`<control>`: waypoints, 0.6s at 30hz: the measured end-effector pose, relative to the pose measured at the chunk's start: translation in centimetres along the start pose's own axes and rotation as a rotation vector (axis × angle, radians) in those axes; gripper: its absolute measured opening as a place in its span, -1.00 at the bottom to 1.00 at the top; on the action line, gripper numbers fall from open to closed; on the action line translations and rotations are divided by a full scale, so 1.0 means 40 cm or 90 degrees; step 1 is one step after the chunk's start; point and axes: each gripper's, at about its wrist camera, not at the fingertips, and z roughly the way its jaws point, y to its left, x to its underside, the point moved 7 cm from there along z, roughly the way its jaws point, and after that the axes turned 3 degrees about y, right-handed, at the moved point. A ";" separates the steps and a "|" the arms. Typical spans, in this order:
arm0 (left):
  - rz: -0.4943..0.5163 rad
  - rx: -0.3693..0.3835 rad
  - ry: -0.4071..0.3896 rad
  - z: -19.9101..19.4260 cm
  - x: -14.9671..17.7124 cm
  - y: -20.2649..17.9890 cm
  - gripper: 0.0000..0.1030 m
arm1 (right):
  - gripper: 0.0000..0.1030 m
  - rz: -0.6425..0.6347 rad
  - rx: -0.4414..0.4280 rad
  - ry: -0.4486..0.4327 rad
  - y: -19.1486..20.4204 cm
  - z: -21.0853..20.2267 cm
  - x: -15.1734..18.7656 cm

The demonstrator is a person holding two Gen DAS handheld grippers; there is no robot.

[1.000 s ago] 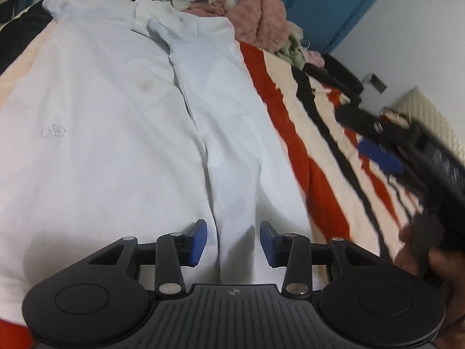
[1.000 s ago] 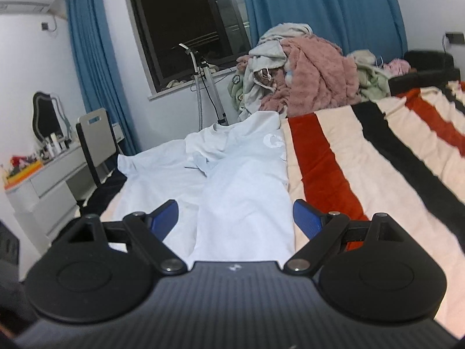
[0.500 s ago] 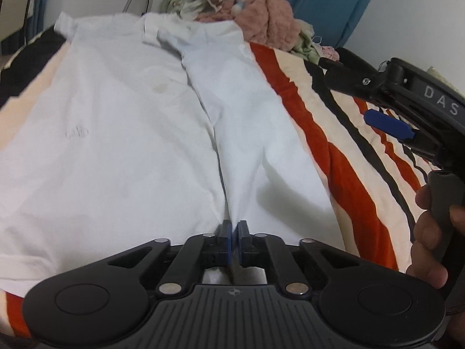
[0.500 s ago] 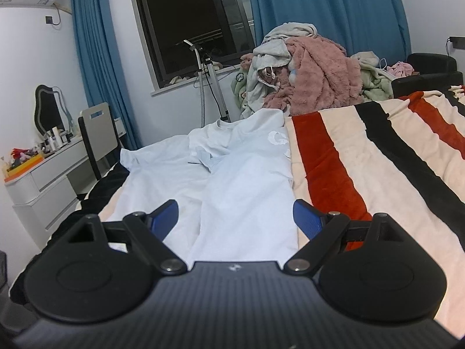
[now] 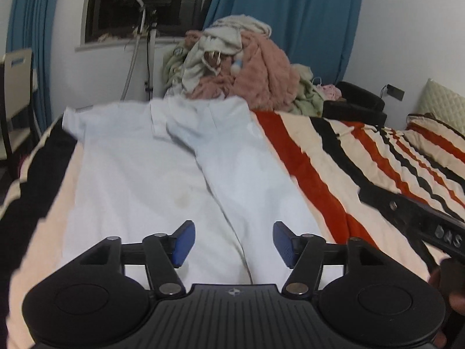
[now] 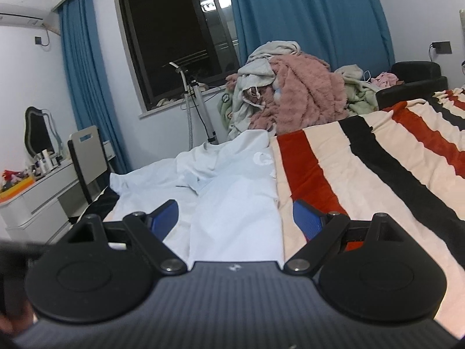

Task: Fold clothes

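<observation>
While the pale blue shirt (image 5: 162,174) lies flat on the striped bed (image 5: 334,157), one side panel folded inward along a lengthwise crease, left tongs (image 5: 231,242) hover above its near hem. Jaws opening, nothing between the pads. Right tongs (image 6: 235,216) spread wide over shirt's right edge, also gripping nothing. Heap of unfolded clothes (image 6: 290,99) at bed's far end.

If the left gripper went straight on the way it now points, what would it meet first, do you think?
Probably the white T-shirt spread on the striped bed: the left gripper, jaws opening and empty, tilts down toward it.
</observation>
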 end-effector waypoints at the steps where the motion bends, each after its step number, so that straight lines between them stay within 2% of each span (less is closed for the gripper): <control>1: 0.000 -0.004 -0.006 0.005 -0.005 0.001 0.56 | 0.69 0.001 0.001 -0.001 -0.001 0.000 0.000; 2: 0.000 -0.006 -0.012 0.010 -0.009 0.003 0.66 | 0.69 0.001 0.002 -0.001 -0.003 0.000 0.000; 6: 0.024 0.014 -0.006 0.031 0.002 0.006 0.78 | 0.69 -0.007 0.008 0.007 -0.010 0.009 0.004; 8: 0.005 0.014 -0.012 0.026 0.011 0.028 0.95 | 0.69 -0.019 0.003 0.018 -0.005 0.033 -0.001; 15: -0.063 -0.009 -0.048 -0.022 -0.002 0.150 0.99 | 0.69 -0.094 -0.006 0.064 0.051 0.193 -0.067; 18: -0.126 0.013 -0.045 -0.022 0.000 0.203 0.99 | 0.69 -0.143 -0.021 0.094 0.112 0.304 -0.087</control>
